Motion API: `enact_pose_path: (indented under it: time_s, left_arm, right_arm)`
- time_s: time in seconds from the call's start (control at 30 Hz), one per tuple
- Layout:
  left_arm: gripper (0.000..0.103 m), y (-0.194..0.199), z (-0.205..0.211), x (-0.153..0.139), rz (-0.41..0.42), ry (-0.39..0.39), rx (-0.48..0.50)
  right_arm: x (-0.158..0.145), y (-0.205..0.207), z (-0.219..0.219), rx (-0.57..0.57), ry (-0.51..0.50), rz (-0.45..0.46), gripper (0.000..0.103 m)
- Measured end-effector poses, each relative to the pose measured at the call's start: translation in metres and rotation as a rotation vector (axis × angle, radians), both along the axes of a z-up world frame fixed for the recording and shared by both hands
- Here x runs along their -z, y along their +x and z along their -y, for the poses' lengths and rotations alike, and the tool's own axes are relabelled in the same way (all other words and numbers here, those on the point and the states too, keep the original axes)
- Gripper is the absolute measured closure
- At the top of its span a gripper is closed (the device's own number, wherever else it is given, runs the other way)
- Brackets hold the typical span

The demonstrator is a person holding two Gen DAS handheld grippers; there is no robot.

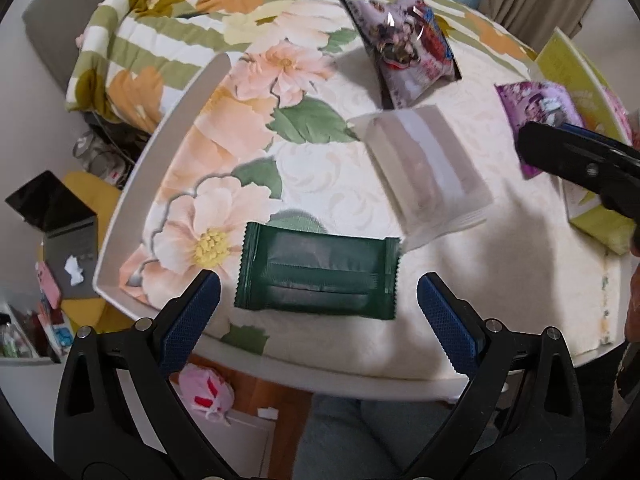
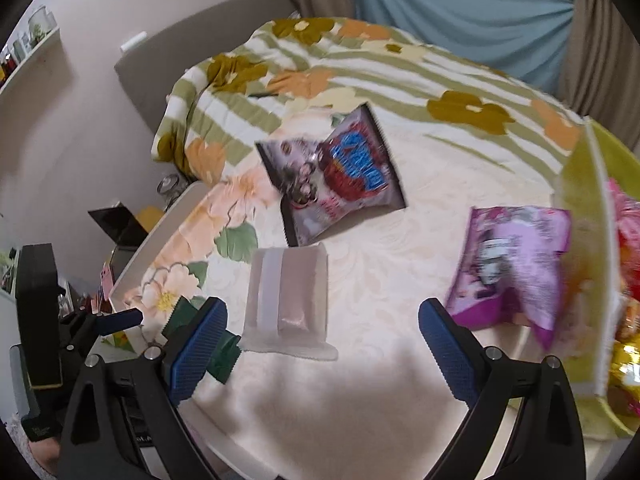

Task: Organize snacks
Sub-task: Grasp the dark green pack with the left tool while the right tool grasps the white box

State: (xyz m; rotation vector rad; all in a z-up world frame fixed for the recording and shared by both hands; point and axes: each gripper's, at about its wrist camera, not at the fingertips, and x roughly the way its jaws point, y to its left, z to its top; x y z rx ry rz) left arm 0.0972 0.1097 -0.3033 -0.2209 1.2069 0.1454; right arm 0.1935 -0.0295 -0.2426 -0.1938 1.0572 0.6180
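A dark green snack packet point(image 1: 320, 272) lies flat near the table's front edge. My left gripper point(image 1: 317, 282) hovers just above it, open, a fingertip at each end of the packet and no pad touching. My right gripper point(image 2: 323, 308) is open over the cloth with nothing held. Just ahead of its left finger lies a white translucent packet point(image 2: 288, 292). A purple bag point(image 2: 516, 264) sits beyond its right finger, and a grey-purple snack bag point(image 2: 336, 176) lies farther back. In the right wrist view, the left finger hides most of the green packet point(image 2: 224, 356).
A yellow-green box point(image 2: 584, 240) holding several bright snacks stands at the table's right side. A floral cloth covers the white table point(image 1: 168, 128), whose raised rim runs along the left. A striped floral blanket point(image 2: 280, 60) lies behind. Clutter sits on the floor at left.
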Motion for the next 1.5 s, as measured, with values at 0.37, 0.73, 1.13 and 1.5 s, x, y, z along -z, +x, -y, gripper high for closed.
enact_pose_path:
  time_s: [0.37,0.73,1.13,1.5]
  left_arm:
    - [0.005,0.007,0.006,0.028,-0.032,0.065,0.036]
    - [0.008,0.016,-0.001,0.029,-0.028,0.059,0.049]
    - [0.034,0.022,-0.021,0.024,-0.037,0.054,0.061]
    - [0.038,0.024,-0.027,0.02,-0.033,0.016,0.037]
  right_arm:
    - [0.039,-0.001,-0.018,-0.056,-0.005,-0.033,0.008]
    - [0.065,0.006,-0.044,-0.119,-0.022,-0.061,0.008]
    - [0.076,0.012,-0.07,-0.173,-0.109,0.009,0.024]
    - [0.072,0.013,-0.068,-0.145,-0.114,0.039,0.043]
